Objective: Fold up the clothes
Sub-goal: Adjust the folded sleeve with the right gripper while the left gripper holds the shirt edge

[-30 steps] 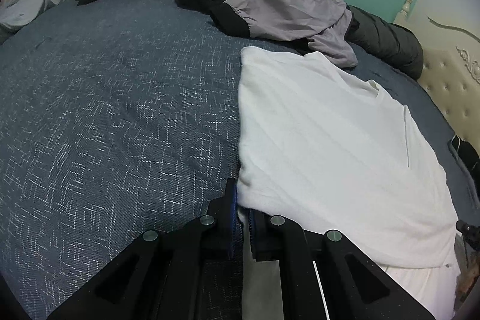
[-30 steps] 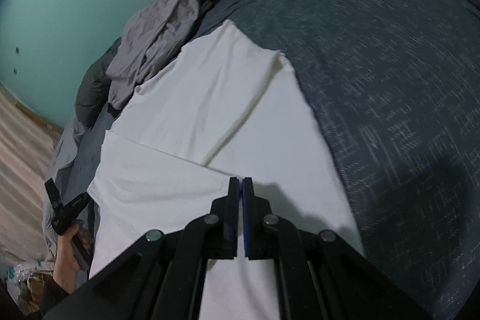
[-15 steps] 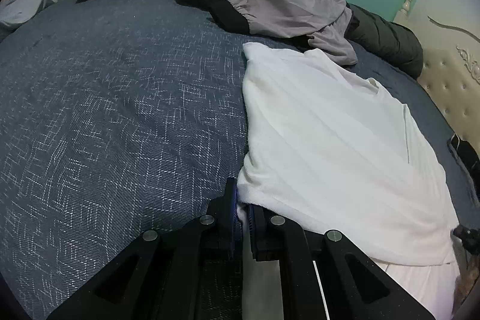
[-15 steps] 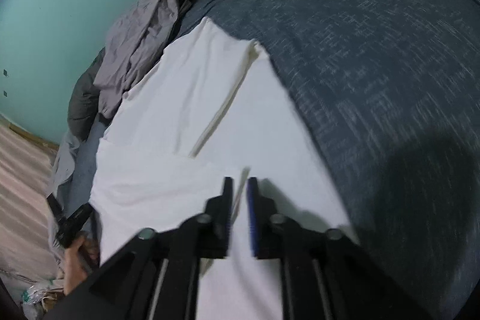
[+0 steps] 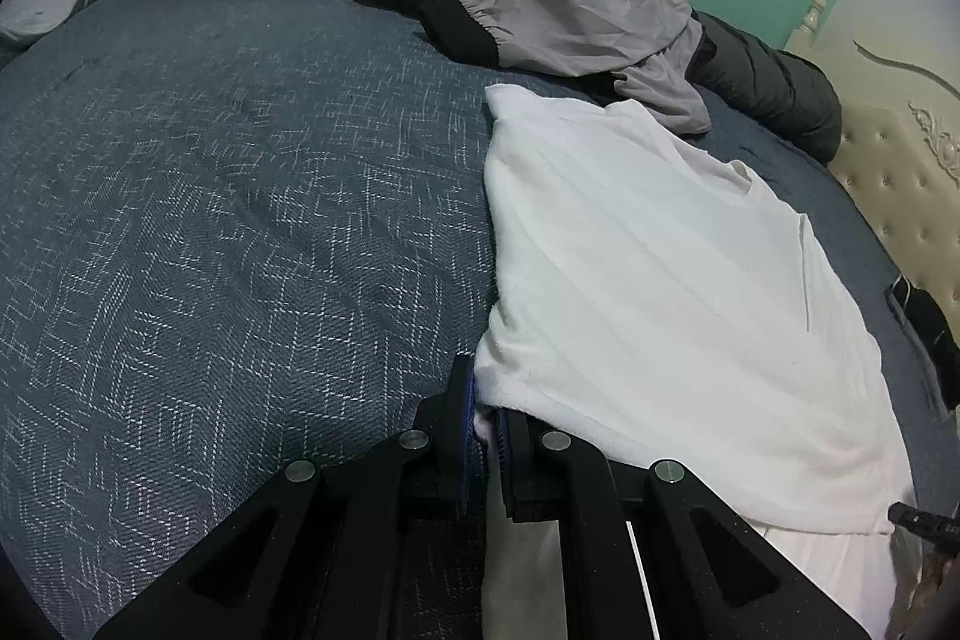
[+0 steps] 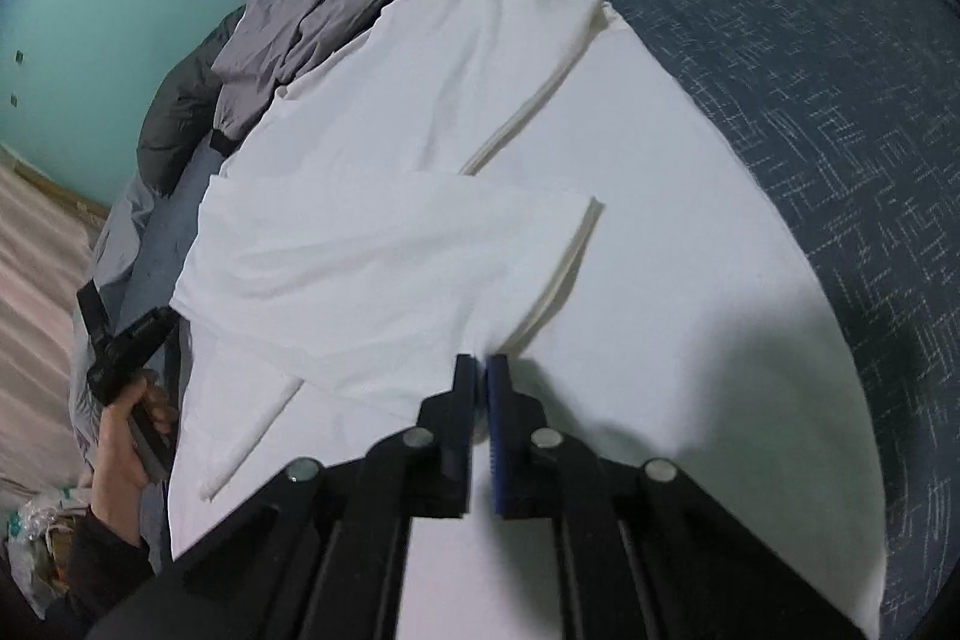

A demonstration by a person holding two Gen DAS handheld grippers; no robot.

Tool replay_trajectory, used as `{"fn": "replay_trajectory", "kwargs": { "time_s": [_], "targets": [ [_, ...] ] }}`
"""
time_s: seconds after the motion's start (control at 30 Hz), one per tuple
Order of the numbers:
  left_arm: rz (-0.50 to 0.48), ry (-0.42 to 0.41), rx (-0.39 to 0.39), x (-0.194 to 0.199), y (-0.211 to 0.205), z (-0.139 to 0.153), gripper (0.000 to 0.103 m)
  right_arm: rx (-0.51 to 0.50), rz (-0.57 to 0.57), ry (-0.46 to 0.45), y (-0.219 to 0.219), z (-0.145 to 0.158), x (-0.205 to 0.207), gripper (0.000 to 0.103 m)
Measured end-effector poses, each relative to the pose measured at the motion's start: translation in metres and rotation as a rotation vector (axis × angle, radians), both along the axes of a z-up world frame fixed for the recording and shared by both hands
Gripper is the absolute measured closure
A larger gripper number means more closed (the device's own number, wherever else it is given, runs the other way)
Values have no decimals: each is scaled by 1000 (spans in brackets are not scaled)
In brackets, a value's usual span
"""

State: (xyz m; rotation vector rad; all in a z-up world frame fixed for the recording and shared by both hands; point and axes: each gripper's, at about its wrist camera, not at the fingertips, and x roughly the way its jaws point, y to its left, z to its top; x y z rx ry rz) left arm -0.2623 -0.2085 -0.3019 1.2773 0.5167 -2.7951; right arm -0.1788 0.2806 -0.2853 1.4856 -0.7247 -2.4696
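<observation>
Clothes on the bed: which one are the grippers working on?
The white shirt, spread flat on the bedspread; the grey jacket lies crumpled at the far edge.

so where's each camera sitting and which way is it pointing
Left wrist: on the left claw, angled down across the blue bedspread toward the teal wall; its jaws pinch the white garment. The tip of the other claw shows at the lower right edge.
Right wrist: on the right claw, angled down over the garment; its jaws, just closed, pinch a fold. The person's left hand shows at lower left.
Shared: white garment, bedspread, grey jacket, teal wall.
</observation>
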Motion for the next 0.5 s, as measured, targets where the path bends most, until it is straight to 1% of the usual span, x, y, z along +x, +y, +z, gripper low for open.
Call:
{"fn": "replay_trajectory", "kwargs": {
  "time_s": [0.07, 0.2, 0.4, 0.5],
  "targets": [
    [0, -1, 2, 0, -1, 0, 95, -3, 4, 10, 1, 6, 4, 100],
    [-4, -2, -6, 0, 0, 1, 95, -51, -25, 29, 11, 16, 12, 101],
    [-5, -2, 9, 0, -2, 0, 95, -72, -38, -58, 12, -15, 19, 101],
    [-5, -2, 8, 0, -2, 0, 95, -72, -40, -62, 11, -8, 20, 100]
  ]
}}
